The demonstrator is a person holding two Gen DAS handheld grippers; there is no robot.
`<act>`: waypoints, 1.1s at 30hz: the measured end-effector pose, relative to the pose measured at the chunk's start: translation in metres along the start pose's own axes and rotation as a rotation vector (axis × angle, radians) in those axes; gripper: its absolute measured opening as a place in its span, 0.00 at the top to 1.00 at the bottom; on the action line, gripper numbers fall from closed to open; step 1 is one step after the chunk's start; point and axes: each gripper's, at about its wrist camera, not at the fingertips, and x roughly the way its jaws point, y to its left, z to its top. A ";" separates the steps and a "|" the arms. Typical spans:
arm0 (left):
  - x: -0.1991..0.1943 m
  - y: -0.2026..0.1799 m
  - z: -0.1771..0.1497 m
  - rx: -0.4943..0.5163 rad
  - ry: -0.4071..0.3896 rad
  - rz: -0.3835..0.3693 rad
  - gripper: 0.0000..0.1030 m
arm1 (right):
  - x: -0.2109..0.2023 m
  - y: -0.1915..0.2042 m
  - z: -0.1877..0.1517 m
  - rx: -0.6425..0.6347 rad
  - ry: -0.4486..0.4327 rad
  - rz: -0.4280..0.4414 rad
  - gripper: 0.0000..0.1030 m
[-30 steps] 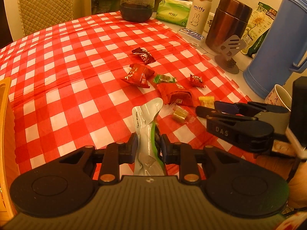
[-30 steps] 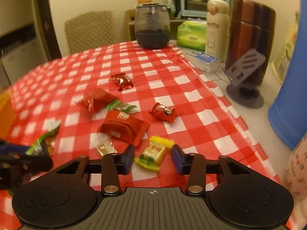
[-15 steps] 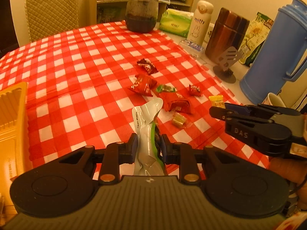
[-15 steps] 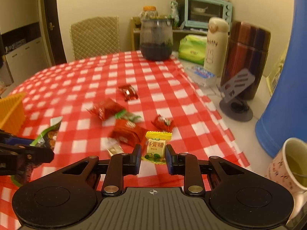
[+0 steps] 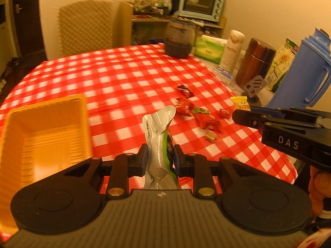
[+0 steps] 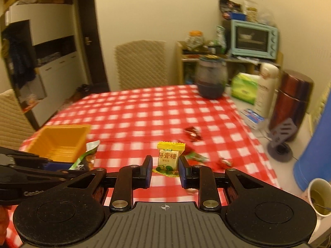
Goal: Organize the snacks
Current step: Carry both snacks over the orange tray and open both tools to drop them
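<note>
Left wrist view
- Left gripper (image 5: 159, 155): the fingers are nearly closed and pinch a silver and green snack packet (image 5: 158, 132), which stands up between them above the counter.
- Yellow tray (image 5: 41, 132): it sits on the left part of the red checked cloth (image 5: 115, 78); its inside looks bare.
- Loose snacks: a red candy (image 5: 185, 90) lies farthest, then a red packet (image 5: 183, 106), a long red packet (image 5: 206, 121), a small red candy (image 5: 224, 112) and a pale candy (image 5: 211, 137), all on the cloth to the right of the held packet.
- Right gripper (image 5: 241, 111): it comes in from the right with a yellow candy (image 5: 240, 103) at its tip; a hand (image 5: 318, 188) holds its handle.
- Right edge of the counter: a dark jar (image 5: 180, 41), a green tissue pack (image 5: 209, 48), a white bottle (image 5: 231, 50), a brown flask (image 5: 254, 62) and a blue jug (image 5: 302, 74).

Right wrist view
- Right gripper (image 6: 165, 165): the fingers stand close together and grip the yellow candy (image 6: 168, 157), which is upright between them and clear of the cloth.
- Left gripper (image 6: 62, 166): it is at the lower left, with the green packet (image 6: 85, 157) in it, just in front of the yellow tray (image 6: 62, 138).
- Cup (image 6: 319, 196): it stands at the lower right, near the blue jug (image 6: 314, 150).
- Behind the counter: a chair back (image 6: 140, 64) and a light blue oven (image 6: 253, 39) on a shelf.
</note>
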 end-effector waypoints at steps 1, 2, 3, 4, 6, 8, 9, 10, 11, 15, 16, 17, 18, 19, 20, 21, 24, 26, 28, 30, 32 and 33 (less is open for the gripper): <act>-0.007 0.005 -0.002 -0.006 -0.005 0.011 0.78 | -0.002 0.008 0.001 -0.005 0.000 0.015 0.74; -0.013 0.011 -0.004 -0.013 -0.010 0.024 0.78 | -0.003 0.016 0.001 -0.011 0.000 0.030 0.74; -0.020 0.017 -0.006 -0.021 -0.014 0.035 0.78 | -0.004 0.025 0.000 -0.019 0.002 0.045 0.74; -0.027 0.024 -0.008 -0.030 -0.019 0.046 0.78 | -0.005 0.034 0.000 -0.027 0.004 0.060 0.74; -0.038 0.037 -0.012 -0.046 -0.026 0.071 0.78 | -0.005 0.052 -0.001 -0.043 0.009 0.090 0.74; -0.050 0.051 -0.017 -0.065 -0.034 0.095 0.78 | -0.004 0.070 -0.004 -0.062 0.017 0.120 0.74; -0.056 0.059 -0.019 -0.073 -0.039 0.107 0.78 | -0.003 0.078 -0.005 -0.071 0.021 0.134 0.74; -0.061 0.066 -0.020 -0.081 -0.043 0.119 0.78 | -0.002 0.087 -0.005 -0.080 0.026 0.147 0.74; -0.066 0.073 -0.022 -0.089 -0.046 0.131 0.78 | -0.001 0.096 -0.007 -0.090 0.029 0.159 0.74; -0.081 0.102 -0.028 -0.115 -0.052 0.171 0.78 | 0.005 0.126 -0.008 -0.123 0.038 0.207 0.74; -0.083 0.108 -0.029 -0.122 -0.052 0.179 0.78 | 0.007 0.132 -0.009 -0.130 0.041 0.215 0.74; -0.086 0.115 -0.031 -0.128 -0.052 0.187 0.78 | 0.009 0.139 -0.009 -0.135 0.044 0.223 0.74; -0.088 0.122 -0.033 -0.133 -0.051 0.193 0.78 | 0.011 0.145 -0.009 -0.140 0.048 0.231 0.74; -0.090 0.127 -0.034 -0.138 -0.051 0.197 0.78 | 0.014 0.151 -0.010 -0.145 0.051 0.238 0.74; -0.090 0.133 -0.035 -0.144 -0.050 0.201 0.78 | 0.016 0.156 -0.010 -0.150 0.054 0.245 0.74; -0.091 0.138 -0.036 -0.149 -0.049 0.204 0.78 | 0.020 0.162 -0.010 -0.155 0.057 0.249 0.74; -0.090 0.152 -0.039 -0.159 -0.044 0.209 0.78 | 0.030 0.174 -0.013 -0.168 0.071 0.261 0.74; -0.087 0.159 -0.040 -0.164 -0.038 0.211 0.78 | 0.037 0.180 -0.014 -0.173 0.081 0.265 0.74; -0.083 0.165 -0.042 -0.168 -0.033 0.212 0.78 | 0.043 0.184 -0.016 -0.176 0.091 0.267 0.74; -0.079 0.170 -0.043 -0.171 -0.026 0.212 0.78 | 0.050 0.188 -0.018 -0.177 0.102 0.268 0.74; -0.074 0.175 -0.044 -0.173 -0.018 0.209 0.78 | 0.057 0.190 -0.020 -0.179 0.112 0.266 0.74; -0.071 0.177 -0.044 -0.173 -0.014 0.206 0.78 | 0.061 0.191 -0.020 -0.179 0.117 0.265 0.74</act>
